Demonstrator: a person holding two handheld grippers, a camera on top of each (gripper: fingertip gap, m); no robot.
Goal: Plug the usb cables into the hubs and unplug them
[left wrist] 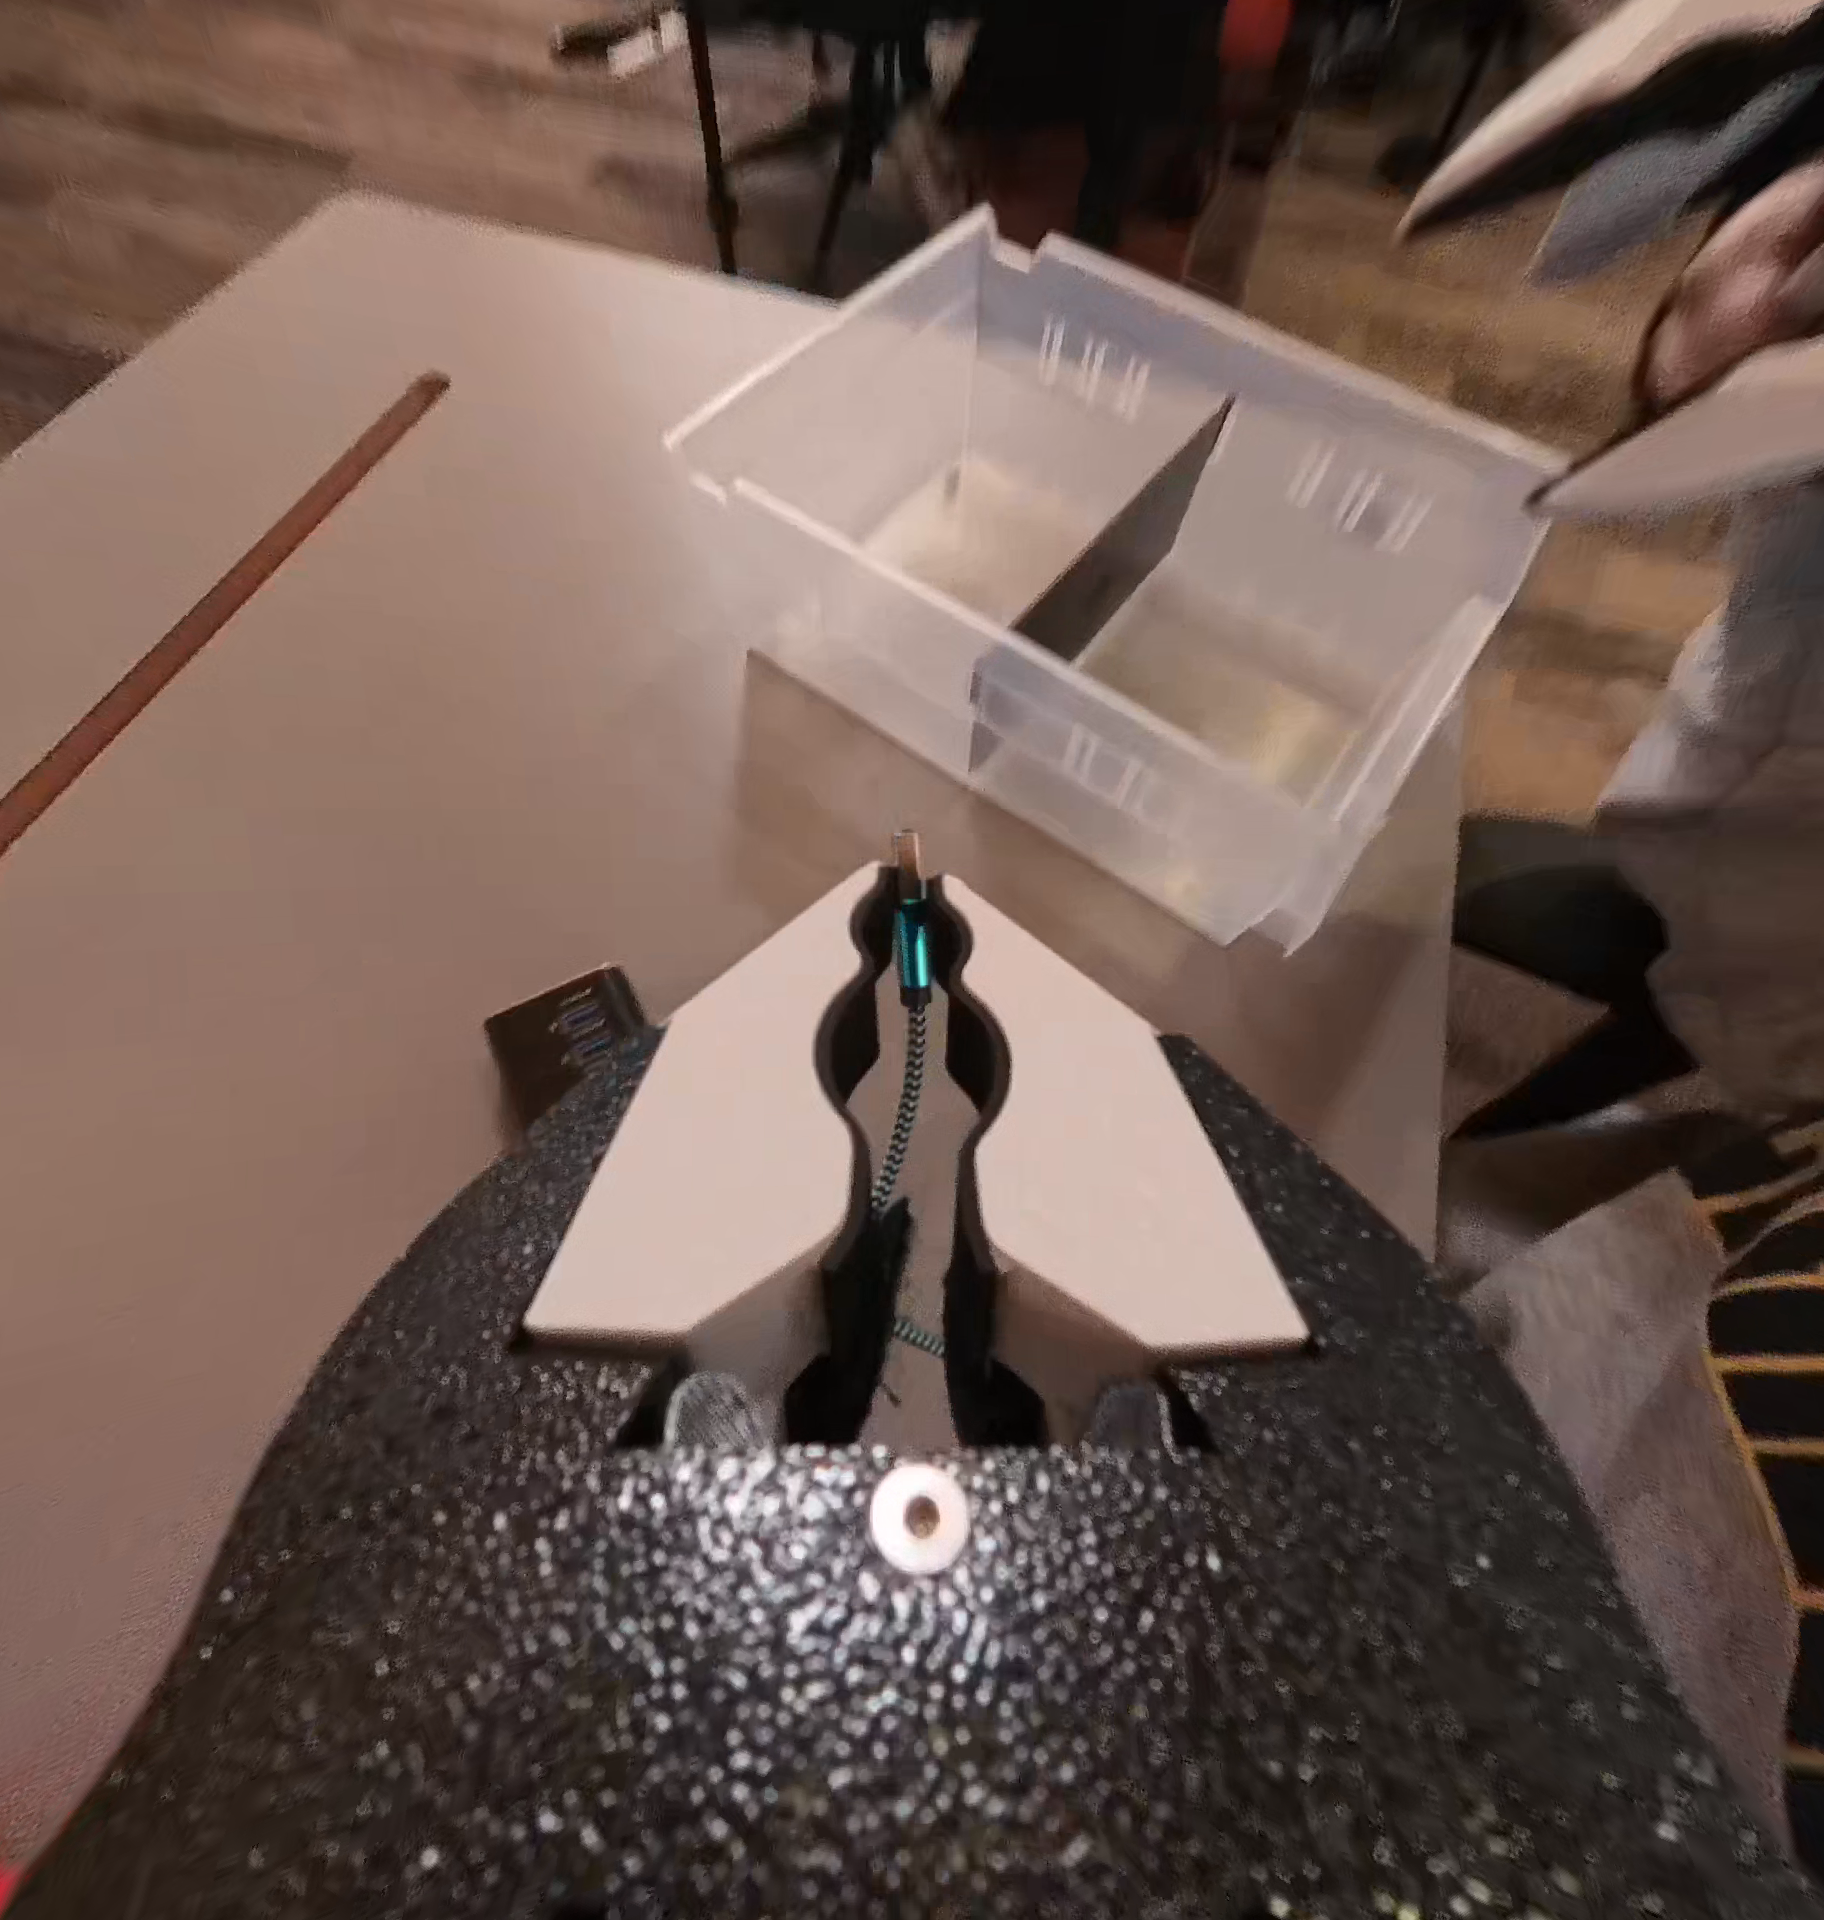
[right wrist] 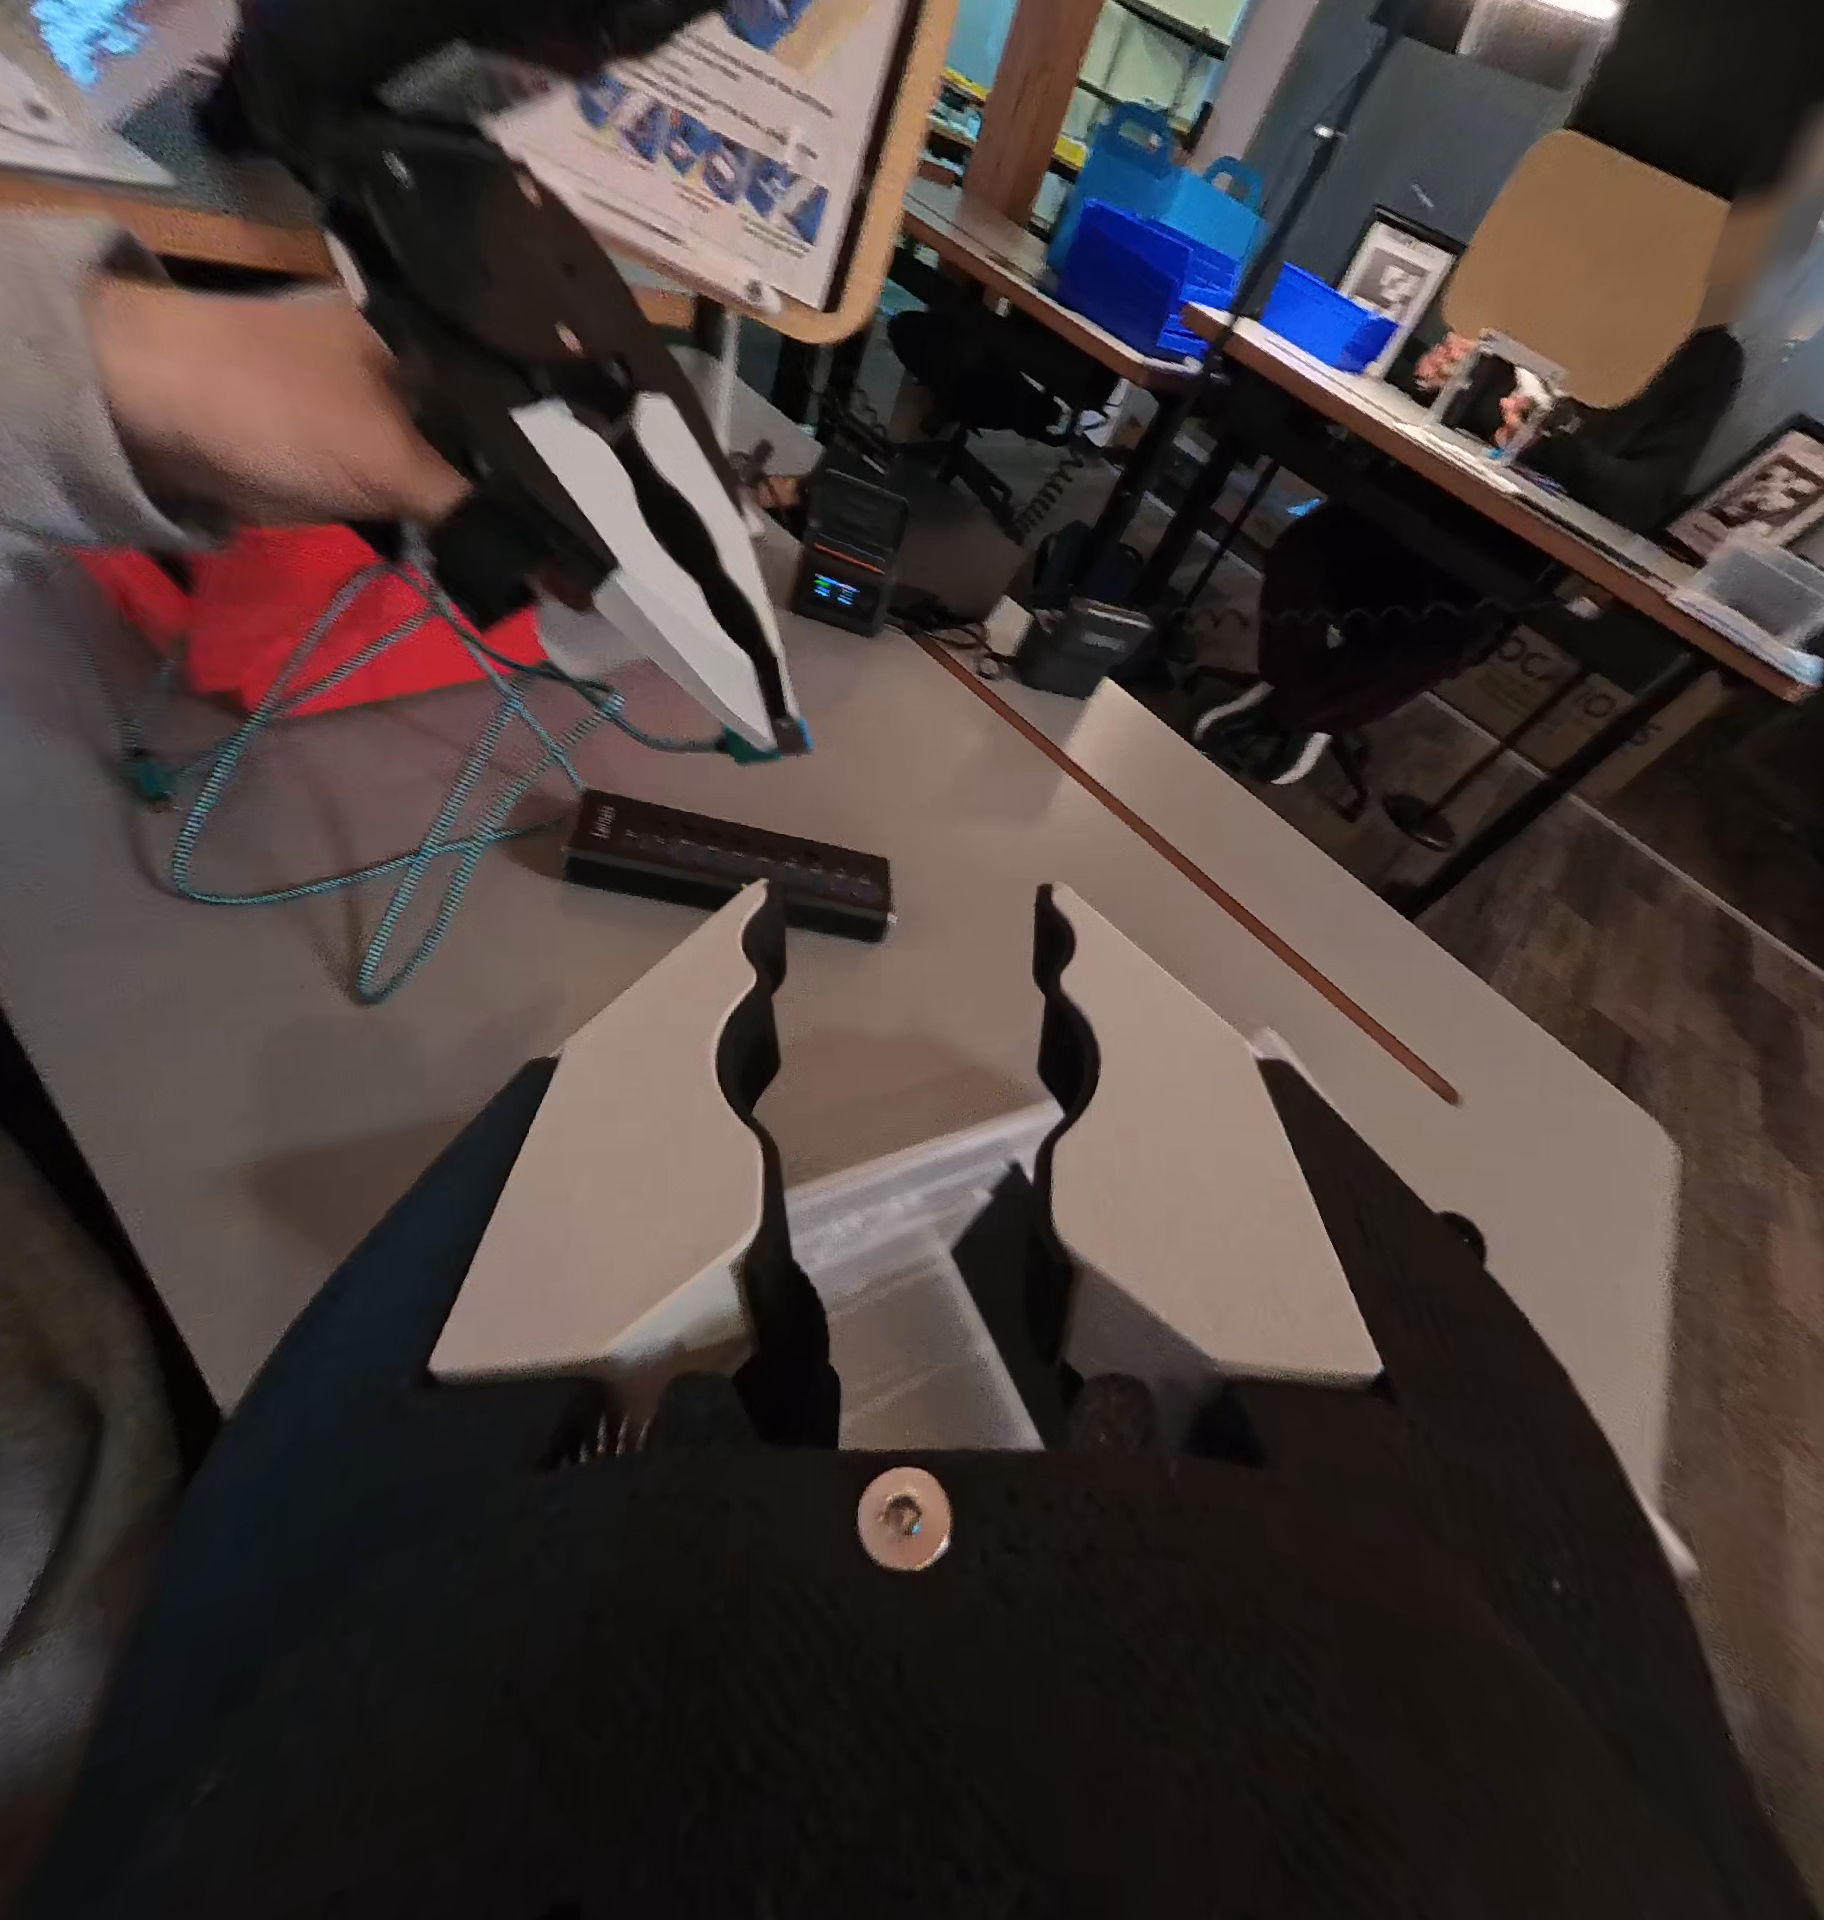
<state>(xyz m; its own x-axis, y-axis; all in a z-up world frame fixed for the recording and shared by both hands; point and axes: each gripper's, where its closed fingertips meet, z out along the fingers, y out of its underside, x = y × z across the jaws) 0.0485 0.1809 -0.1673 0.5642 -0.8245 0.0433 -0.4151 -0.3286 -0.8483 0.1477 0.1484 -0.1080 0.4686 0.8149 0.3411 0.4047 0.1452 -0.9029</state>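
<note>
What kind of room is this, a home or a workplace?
Probably a workplace, such as a lab or workshop. Long work tables carry blue plastic bins, printed marker tags lean at a wall, and a poster board stands nearby.

braided teal cable, clear smooth plastic bin, matt pale table.

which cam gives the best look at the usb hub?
Right wrist view. The black USB hub lies whole on the table, its port row facing up, ahead of the open right gripper. In the left wrist view only one corner with a few blue ports shows beside the left gripper, shut on the teal cable.
</note>
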